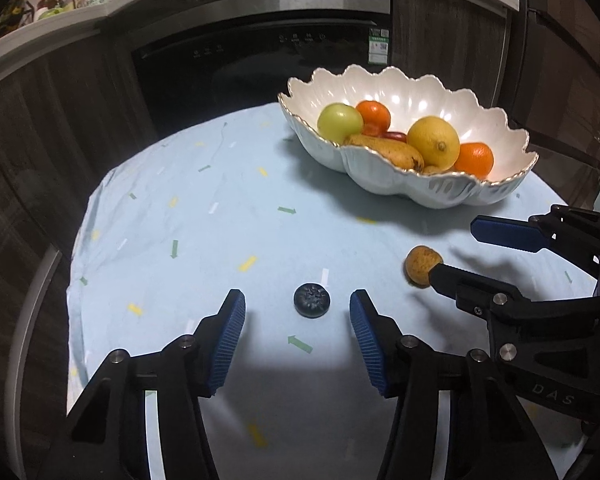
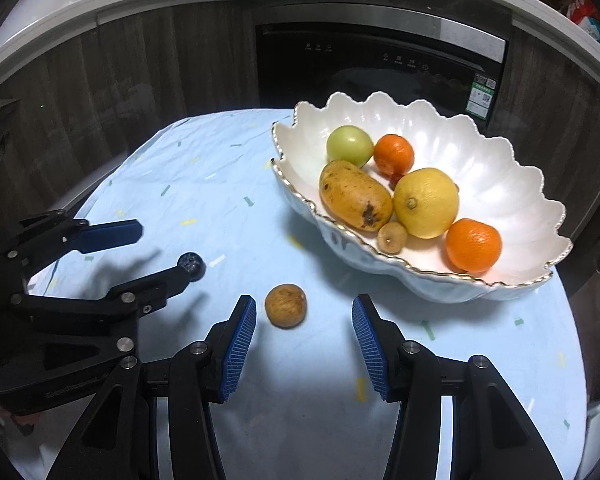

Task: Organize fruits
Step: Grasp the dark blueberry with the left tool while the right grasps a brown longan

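Note:
A dark blueberry (image 1: 311,300) lies on the light blue tablecloth between the open fingers of my left gripper (image 1: 297,304); it also shows in the right wrist view (image 2: 192,263). A small brown longan (image 2: 285,305) lies just ahead of my open right gripper (image 2: 304,312), nearer its left finger; in the left wrist view the longan (image 1: 420,266) sits at the tip of the right gripper (image 1: 454,250). The left gripper (image 2: 162,250) also shows in the right wrist view. A white scalloped bowl (image 2: 512,184) holds a green apple, two oranges, a lemon, a mango and a longan.
The round table (image 1: 180,208) with its blue cloth ends close on the left and far sides. A dark built-in appliance (image 1: 260,64) and wooden cabinets stand behind. The bowl (image 1: 496,128) sits at the far right of the table.

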`<state>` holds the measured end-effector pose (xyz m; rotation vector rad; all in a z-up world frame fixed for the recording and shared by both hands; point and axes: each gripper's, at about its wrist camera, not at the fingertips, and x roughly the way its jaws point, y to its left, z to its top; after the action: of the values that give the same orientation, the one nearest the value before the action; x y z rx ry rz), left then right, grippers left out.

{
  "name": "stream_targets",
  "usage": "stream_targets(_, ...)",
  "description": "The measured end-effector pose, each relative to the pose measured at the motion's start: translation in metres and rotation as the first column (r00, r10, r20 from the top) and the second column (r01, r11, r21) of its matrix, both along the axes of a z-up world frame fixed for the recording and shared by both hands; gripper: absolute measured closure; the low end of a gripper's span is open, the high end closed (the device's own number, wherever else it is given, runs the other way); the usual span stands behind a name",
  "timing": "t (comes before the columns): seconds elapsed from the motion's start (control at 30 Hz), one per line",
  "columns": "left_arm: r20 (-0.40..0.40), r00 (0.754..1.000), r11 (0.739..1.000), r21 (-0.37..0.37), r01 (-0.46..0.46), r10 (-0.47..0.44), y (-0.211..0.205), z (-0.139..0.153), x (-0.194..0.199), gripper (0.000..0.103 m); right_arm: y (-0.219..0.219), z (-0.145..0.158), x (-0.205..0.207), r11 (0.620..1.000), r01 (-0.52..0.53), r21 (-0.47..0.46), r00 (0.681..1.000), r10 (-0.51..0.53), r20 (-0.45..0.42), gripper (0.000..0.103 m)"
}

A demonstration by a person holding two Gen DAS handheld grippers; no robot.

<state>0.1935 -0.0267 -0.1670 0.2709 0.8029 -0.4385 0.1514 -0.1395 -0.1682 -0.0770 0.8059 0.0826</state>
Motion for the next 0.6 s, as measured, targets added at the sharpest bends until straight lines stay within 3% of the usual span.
stream_targets(0.6, -0.055, 0.997, 0.998, 0.010, 0.055, -0.054, -0.006, -0.019, 0.016, 0.065, 0.003, -0.015, 0.017, 1.000, -0.016, 0.021, 0.999, 0.017, -0.040, 0.055)
